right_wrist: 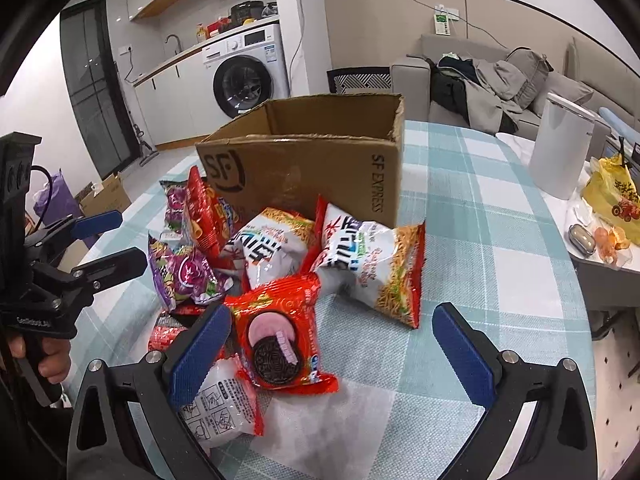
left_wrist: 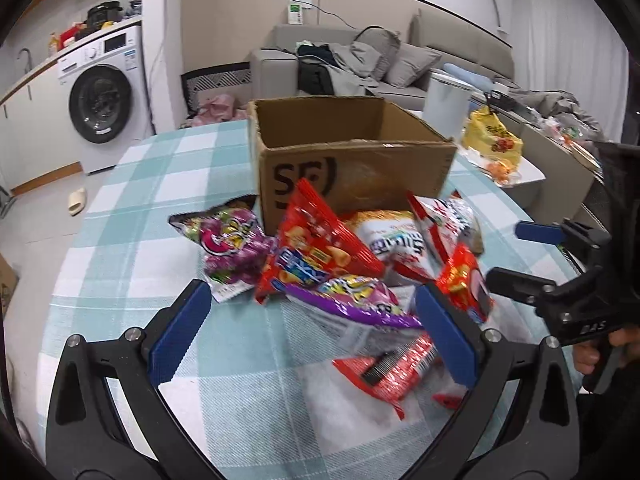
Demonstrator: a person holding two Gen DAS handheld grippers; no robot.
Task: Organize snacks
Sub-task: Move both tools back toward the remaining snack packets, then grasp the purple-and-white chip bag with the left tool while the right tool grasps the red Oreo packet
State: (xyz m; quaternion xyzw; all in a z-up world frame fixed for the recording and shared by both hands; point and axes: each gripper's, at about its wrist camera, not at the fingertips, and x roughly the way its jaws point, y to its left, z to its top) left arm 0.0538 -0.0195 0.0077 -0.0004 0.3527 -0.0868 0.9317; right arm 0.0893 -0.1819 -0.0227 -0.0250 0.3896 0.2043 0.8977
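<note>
An open cardboard box (left_wrist: 352, 160) marked SF stands on the checked table; it also shows in the right wrist view (right_wrist: 304, 160). A pile of snack packets lies in front of it: purple bags (left_wrist: 232, 244), a red chip bag (left_wrist: 316, 256), white noodle bags (right_wrist: 376, 264) and a red Oreo packet (right_wrist: 280, 340). My left gripper (left_wrist: 312, 332) is open, its pads either side of a purple bag (left_wrist: 352, 304). My right gripper (right_wrist: 332, 352) is open over the Oreo packet. Each gripper shows at the edge of the other's view, the right one (left_wrist: 516, 256) and the left one (right_wrist: 116, 240).
The teal checked tablecloth (left_wrist: 132, 248) covers a round table. A white bin (right_wrist: 560, 148), a yellow bag (right_wrist: 612, 196) and oranges sit on a side surface to the right. A sofa and a washing machine (left_wrist: 104, 100) stand behind.
</note>
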